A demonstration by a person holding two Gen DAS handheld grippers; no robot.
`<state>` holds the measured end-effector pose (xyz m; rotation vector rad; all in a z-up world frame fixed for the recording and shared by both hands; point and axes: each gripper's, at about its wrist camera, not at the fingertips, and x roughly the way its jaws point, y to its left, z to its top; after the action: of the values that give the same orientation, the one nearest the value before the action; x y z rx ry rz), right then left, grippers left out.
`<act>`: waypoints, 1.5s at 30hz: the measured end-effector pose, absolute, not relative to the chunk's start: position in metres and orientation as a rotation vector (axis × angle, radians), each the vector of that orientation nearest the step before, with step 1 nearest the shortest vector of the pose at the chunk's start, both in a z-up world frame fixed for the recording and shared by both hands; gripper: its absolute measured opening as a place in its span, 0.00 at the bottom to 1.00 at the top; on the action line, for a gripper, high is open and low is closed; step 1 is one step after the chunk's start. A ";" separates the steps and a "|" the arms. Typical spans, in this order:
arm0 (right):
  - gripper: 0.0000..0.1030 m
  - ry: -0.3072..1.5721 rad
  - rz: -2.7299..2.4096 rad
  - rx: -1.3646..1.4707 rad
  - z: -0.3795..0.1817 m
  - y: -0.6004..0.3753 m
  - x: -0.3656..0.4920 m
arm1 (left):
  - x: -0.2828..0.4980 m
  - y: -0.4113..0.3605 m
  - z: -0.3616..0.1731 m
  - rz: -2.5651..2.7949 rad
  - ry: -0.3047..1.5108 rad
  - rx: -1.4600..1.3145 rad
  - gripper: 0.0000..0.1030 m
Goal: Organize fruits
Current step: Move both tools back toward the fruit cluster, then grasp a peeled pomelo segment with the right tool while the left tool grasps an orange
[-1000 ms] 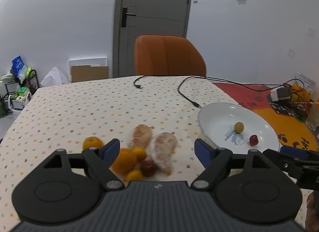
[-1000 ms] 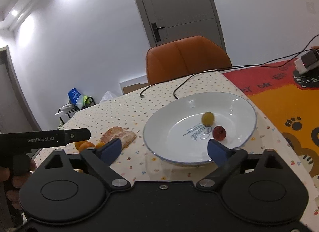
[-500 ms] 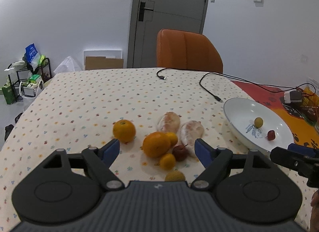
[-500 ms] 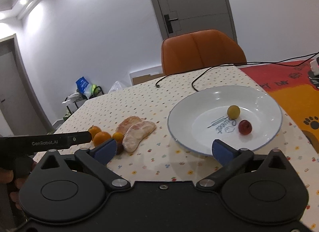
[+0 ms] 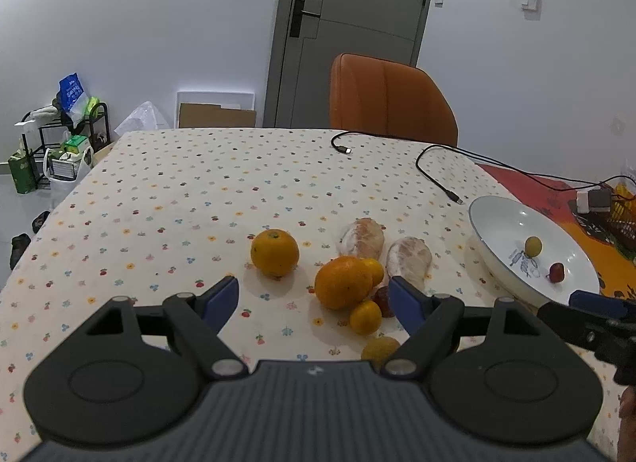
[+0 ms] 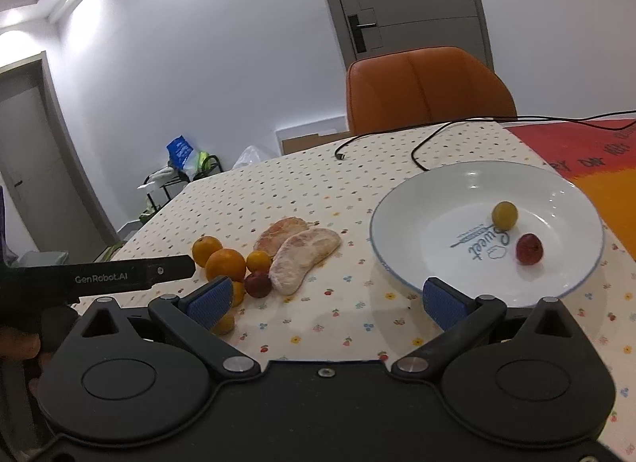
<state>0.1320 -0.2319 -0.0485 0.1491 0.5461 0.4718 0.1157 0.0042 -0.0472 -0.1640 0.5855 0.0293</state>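
Dotted tablecloth (image 5: 179,199) fills both views, orange chair (image 5: 391,98) at the far edge. Compared with a second ago, the left camera now sees far more cloth and the whole fruit pile. White plate (image 6: 487,225) sits to the right, holding one yellow-green fruit (image 6: 505,214) and one red fruit (image 6: 529,249), unchanged. Left gripper (image 5: 314,297), jaws wide apart and empty, hangs over the cluster: two peeled pomelo segments (image 5: 409,261), a large orange (image 5: 343,282), a separate orange (image 5: 274,252), small kumquats (image 5: 365,317). Right gripper (image 6: 326,301), also spread and empty, now faces both pile and plate.
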 end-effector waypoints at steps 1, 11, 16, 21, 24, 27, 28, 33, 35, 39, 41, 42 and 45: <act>1.00 0.547 0.474 0.145 -0.049 -0.230 0.133 | 0.116 0.004 -0.047 0.027 0.583 -0.164 0.78; 0.82 0.570 0.510 0.135 -0.054 -0.218 0.147 | 0.135 0.001 -0.054 -0.005 0.598 -0.173 0.72; 0.76 0.583 0.521 0.158 -0.056 -0.213 0.157 | 0.147 0.003 -0.057 -0.033 0.616 -0.181 0.61; 0.74 0.591 0.527 0.165 -0.056 -0.204 0.167 | 0.156 0.001 -0.062 -0.066 0.642 -0.191 0.57; 0.72 0.599 0.532 0.165 -0.057 -0.199 0.172 | 0.162 0.001 -0.066 -0.080 0.662 -0.205 0.57; 0.70 0.609 0.530 0.167 -0.060 -0.194 0.177 | 0.166 0.003 -0.071 -0.091 0.679 -0.217 0.39; 0.69 0.614 0.528 0.170 -0.061 -0.192 0.179 | 0.166 0.005 -0.072 -0.090 0.673 -0.223 0.38; 0.66 0.638 0.522 0.161 -0.067 -0.182 0.188 | 0.167 0.013 -0.070 -0.067 0.668 -0.226 0.38; 0.64 0.643 0.524 0.155 -0.068 -0.178 0.191 | 0.166 0.017 -0.070 -0.069 0.669 -0.235 0.38; 0.61 0.649 0.508 0.149 -0.068 -0.171 0.197 | 0.163 0.027 -0.069 -0.057 0.660 -0.245 0.38; 0.60 0.650 0.494 0.145 -0.068 -0.166 0.199 | 0.161 0.033 -0.068 -0.057 0.655 -0.262 0.38; 0.58 0.653 0.484 0.141 -0.068 -0.164 0.200 | 0.160 0.035 -0.068 -0.056 0.651 -0.266 0.38; 0.57 0.655 0.451 0.119 -0.070 -0.157 0.203 | 0.158 0.041 -0.068 -0.052 0.645 -0.266 0.38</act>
<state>0.2035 -0.1572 -0.0703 0.1190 0.6550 0.4508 0.1582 0.0406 -0.0685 -0.2660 0.6450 -0.0524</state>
